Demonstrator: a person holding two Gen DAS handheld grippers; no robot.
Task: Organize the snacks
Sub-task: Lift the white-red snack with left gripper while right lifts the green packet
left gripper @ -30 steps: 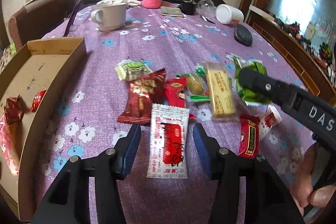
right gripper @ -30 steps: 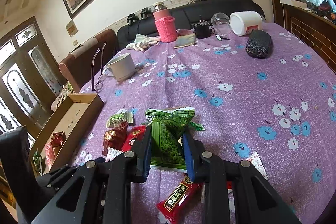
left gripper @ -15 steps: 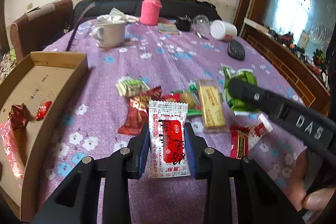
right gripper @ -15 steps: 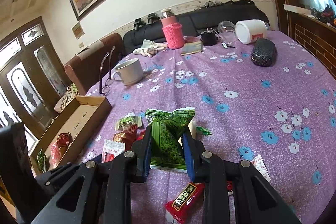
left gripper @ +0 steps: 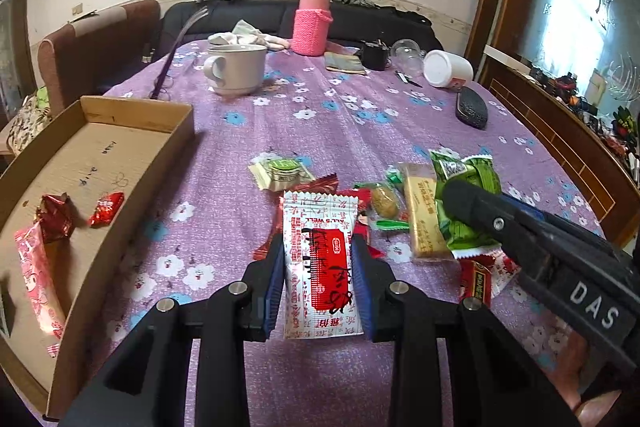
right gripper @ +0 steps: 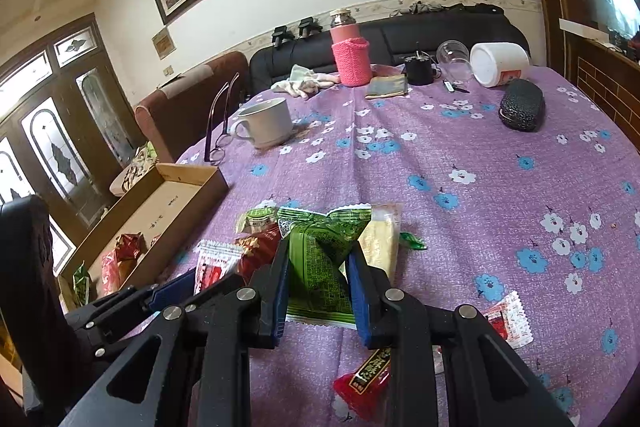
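Observation:
My left gripper [left gripper: 319, 259] is shut on a white packet with a red label [left gripper: 320, 263], lifted a little off the purple cloth. My right gripper [right gripper: 318, 267] is shut on a green crinkled packet [right gripper: 320, 267]; it also shows at the right of the left wrist view, the green packet [left gripper: 466, 203] under its black arm. Loose snacks lie between them: a yellow biscuit bar [left gripper: 422, 213], a small green-and-cream packet [left gripper: 282, 173], dark red packets [right gripper: 258, 251] and a red bar [right gripper: 366, 377]. The cardboard box [left gripper: 132, 187] at the left holds several red and pink snacks.
A white mug [left gripper: 236, 69], glasses [right gripper: 218, 131], a pink knitted bottle [left gripper: 312, 23], a tipped white tub [left gripper: 448, 69] and a black case [left gripper: 472, 107] stand at the far side of the table [right gripper: 460, 163]. A brown chair [left gripper: 96, 47] is behind the box.
The left gripper's jaws closed onto the white-and-red packet and raised it slightly off the cloth. The right gripper kept its hold on the green packet and tilted up a little.

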